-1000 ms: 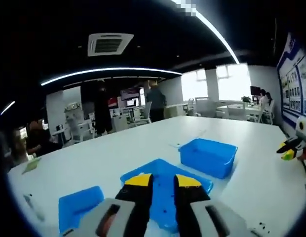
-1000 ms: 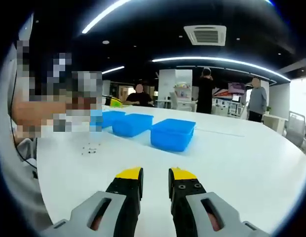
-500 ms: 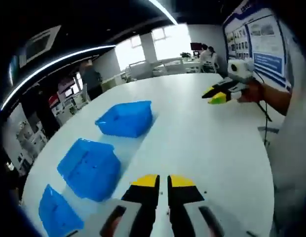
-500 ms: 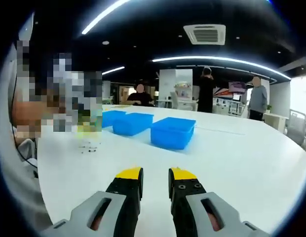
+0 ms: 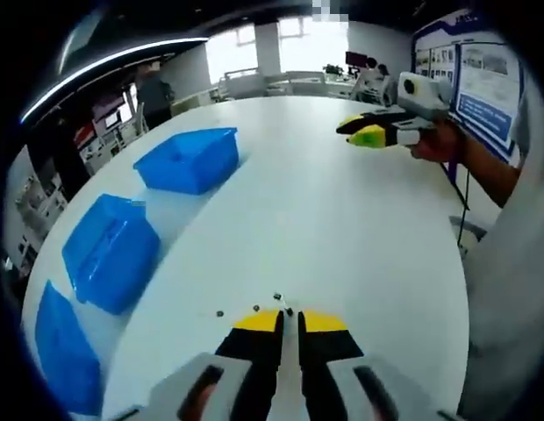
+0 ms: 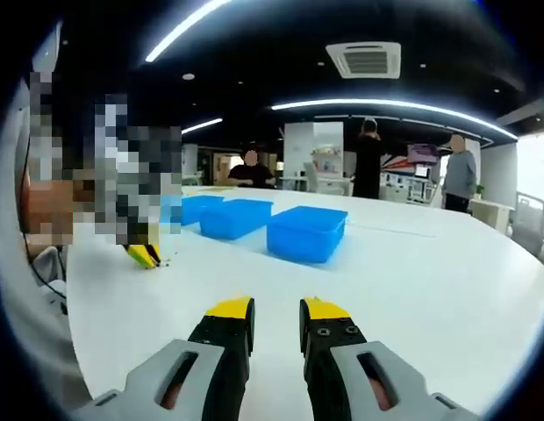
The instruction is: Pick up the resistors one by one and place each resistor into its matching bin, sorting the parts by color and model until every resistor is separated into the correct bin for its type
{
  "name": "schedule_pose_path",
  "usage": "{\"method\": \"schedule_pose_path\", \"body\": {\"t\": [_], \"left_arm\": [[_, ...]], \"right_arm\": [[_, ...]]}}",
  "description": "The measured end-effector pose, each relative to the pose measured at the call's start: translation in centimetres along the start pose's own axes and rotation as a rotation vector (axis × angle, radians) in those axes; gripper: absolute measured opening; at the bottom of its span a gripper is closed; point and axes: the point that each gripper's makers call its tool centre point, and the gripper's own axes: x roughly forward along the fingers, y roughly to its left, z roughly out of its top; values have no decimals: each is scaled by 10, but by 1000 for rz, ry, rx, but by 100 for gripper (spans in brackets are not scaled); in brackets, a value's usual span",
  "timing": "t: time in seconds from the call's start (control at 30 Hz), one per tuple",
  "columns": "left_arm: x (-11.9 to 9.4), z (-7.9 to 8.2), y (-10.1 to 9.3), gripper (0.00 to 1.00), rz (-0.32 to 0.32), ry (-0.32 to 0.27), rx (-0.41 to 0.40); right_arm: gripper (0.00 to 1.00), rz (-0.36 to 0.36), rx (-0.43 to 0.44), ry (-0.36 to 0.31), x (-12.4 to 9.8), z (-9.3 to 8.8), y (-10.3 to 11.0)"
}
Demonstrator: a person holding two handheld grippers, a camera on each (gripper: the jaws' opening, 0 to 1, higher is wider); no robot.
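Several tiny dark resistors (image 5: 276, 297) lie loose on the white table (image 5: 342, 237), just ahead of my left gripper (image 5: 289, 323). Its yellow-tipped jaws stand almost together with nothing visible between them. Three blue bins run along the left: far bin (image 5: 189, 158), middle bin (image 5: 110, 250), near bin (image 5: 61, 360). My right gripper (image 6: 276, 309) hovers over bare table (image 6: 412, 289), jaws apart and empty; it also appears as right gripper (image 5: 370, 132), held in a hand. From the right gripper view, the resistors (image 6: 163, 260) lie beside the left gripper's yellow tip (image 6: 144, 255), with the bins (image 6: 307, 232) behind.
The table's rounded edge curves close on the right in the left gripper view, with a person's sleeve (image 5: 509, 289) beside it. Two people (image 6: 368, 162) stand and one sits beyond the far side of the table. Wide bare tabletop lies between the bins and the right gripper.
The left gripper has swung away from the bins and come down to the resistors near the table edge, its jaws narrower than a second ago. The right gripper has held still.
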Motion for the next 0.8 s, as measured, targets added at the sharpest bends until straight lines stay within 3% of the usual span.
{"method": "schedule_pose_path", "body": {"t": [0.27, 0.4, 0.57, 0.67, 0.7, 0.8], "left_arm": [[-4, 1, 3, 6, -17, 14, -7], [-17, 8, 1, 6, -69, -5, -6], [-30, -3, -1, 6, -112, 109, 119], [-33, 4, -7, 6, -193, 59, 171], [-34, 14, -4, 6, -190, 1, 198], [-39, 46, 23, 6, -132, -183, 164]], "right_arm": [[23, -4, 7, -3, -1, -1, -2], [23, -4, 10, -2, 0, -2, -2], [23, 0, 11, -2, 1, -3, -2], [23, 4, 11, -4, 3, -2, -2], [23, 5, 10, -3, 3, -1, -2], [23, 5, 10, -4, 4, -1, -3]]}}
